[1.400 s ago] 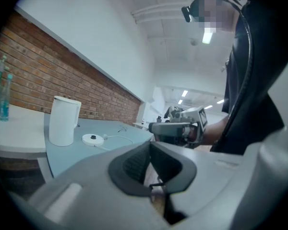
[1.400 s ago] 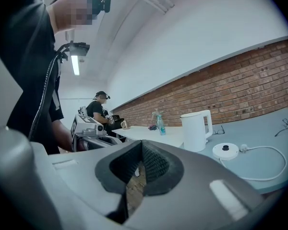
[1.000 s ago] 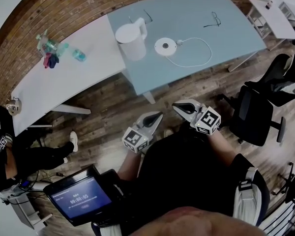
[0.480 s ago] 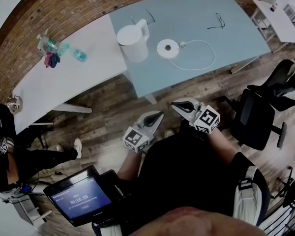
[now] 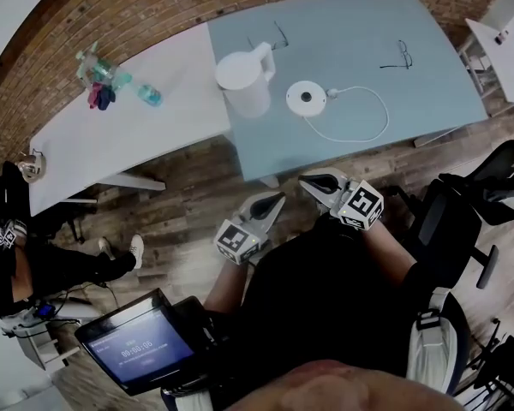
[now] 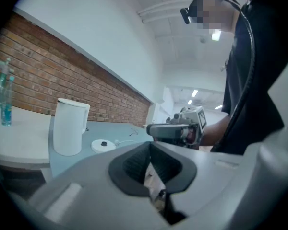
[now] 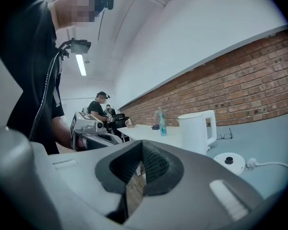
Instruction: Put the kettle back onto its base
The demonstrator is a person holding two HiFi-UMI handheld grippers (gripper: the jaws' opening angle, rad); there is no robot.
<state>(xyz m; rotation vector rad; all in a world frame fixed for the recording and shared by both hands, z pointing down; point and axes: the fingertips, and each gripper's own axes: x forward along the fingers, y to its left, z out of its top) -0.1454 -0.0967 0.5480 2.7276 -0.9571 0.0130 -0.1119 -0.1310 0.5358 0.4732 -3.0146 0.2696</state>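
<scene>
Kettle [image 5: 244,82] on bench [image 5: 368,24] at 9 o'clock of base [image 5: 306,98] — left tool [image 5: 274,200] and right tool [image 5: 313,181] clenched, empty.

Blue-grey table [image 5: 351,32]: standing along the brick wall [image 5: 154,7], butting against the white table [image 5: 111,144].
Glasses [image 5: 400,56]: lying on the blue-grey table's right part.
Second glasses [image 5: 270,37]: lying near its far edge.
Bottles [image 5: 98,67]: standing on the white table, a teal bottle [image 5: 150,96] lying nearby.
Seated person [image 5: 34,268]: sitting at the far left.
Screen [image 5: 137,345]: glowing blue, lower left.
Office chair [image 5: 450,229]: standing on the wooden floor [image 5: 188,195], right.
</scene>
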